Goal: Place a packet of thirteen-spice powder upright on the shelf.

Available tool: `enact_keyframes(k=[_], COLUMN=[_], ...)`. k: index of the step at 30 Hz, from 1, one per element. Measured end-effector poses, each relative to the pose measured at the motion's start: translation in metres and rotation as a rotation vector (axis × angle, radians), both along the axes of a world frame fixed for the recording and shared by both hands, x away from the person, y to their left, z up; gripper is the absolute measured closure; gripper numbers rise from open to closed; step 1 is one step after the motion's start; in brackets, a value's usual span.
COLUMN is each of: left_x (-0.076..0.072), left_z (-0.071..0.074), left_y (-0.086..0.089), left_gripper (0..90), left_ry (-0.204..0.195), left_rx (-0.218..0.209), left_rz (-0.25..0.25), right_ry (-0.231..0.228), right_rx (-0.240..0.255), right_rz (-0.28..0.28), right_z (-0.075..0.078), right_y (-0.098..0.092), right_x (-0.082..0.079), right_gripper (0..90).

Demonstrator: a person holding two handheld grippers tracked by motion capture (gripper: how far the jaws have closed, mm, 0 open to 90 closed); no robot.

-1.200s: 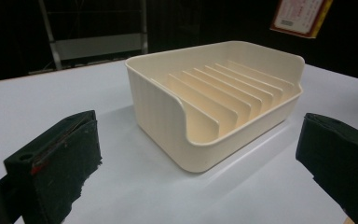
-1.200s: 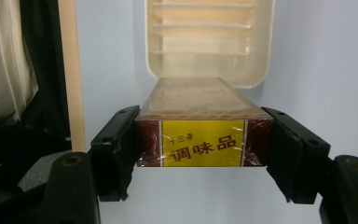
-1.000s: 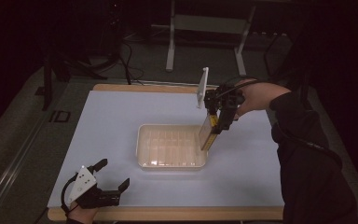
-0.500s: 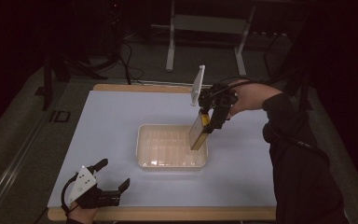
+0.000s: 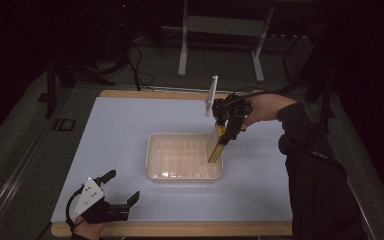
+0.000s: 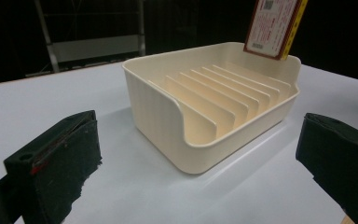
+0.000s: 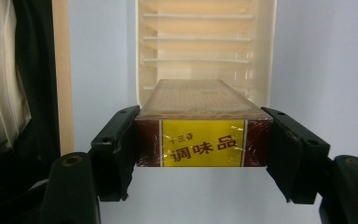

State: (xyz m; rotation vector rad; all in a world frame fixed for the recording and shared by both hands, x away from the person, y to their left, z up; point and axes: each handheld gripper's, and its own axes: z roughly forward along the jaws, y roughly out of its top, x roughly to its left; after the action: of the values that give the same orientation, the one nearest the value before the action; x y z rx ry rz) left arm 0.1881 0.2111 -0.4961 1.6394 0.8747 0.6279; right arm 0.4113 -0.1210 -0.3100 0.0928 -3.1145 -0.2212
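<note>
Box (image 5: 215,146) hangs end-down from the right gripper (image 5: 228,131), jaws clamped on its upper end, lower end at the right end of the slotted tray (image 5: 152,155) mid-table. High view: to seat it well, I'd keep the box parallel to the dividers, line it up with one slot and lower straight, releasing only once it bottoms out. Right forearm reaches in from the right, gripper pointing down. Left gripper (image 5: 122,192) rests at the near left corner of the table (image 5: 110,130), jaws apart, nothing between. Left gripper view: box (image 6: 274,27) hovers above the tray's (image 6: 154,100) far rim, slightly tilted, so square it up first. Right gripper view: box (image 7: 200,126) is pinched by both side faces, tray (image 7: 205,42) slots straight ahead below.
</note>
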Motion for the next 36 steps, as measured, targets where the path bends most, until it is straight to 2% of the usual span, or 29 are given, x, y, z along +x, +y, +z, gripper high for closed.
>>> enact_keyframes(k=[11,16,22,36], left_x=[0.000,0.000,0.000,0.000], left_z=[0.000,0.000,0.000,0.000], left_y=[0.000,0.000,0.000,-0.001], left_gripper=[0.0,0.0,0.0,0.0], left_ry=[-0.002,-0.003,-0.004,-0.001], left_rx=[0.002,0.005,0.007,0.007], left_rz=[-0.002,-0.004,-0.006,-0.009], right_ry=[0.018,0.031,0.044,0.028], right_rx=[-0.040,-0.057,-0.053,-0.047], right_rz=[-0.026,-0.028,-0.028,-0.005], right_z=[-0.023,-0.040,-0.051,-0.067], right_y=[-0.004,-0.003,0.000,0.007], right_x=[0.010,0.014,0.016,0.017], right_gripper=[32.0,32.0,32.0,31.9])
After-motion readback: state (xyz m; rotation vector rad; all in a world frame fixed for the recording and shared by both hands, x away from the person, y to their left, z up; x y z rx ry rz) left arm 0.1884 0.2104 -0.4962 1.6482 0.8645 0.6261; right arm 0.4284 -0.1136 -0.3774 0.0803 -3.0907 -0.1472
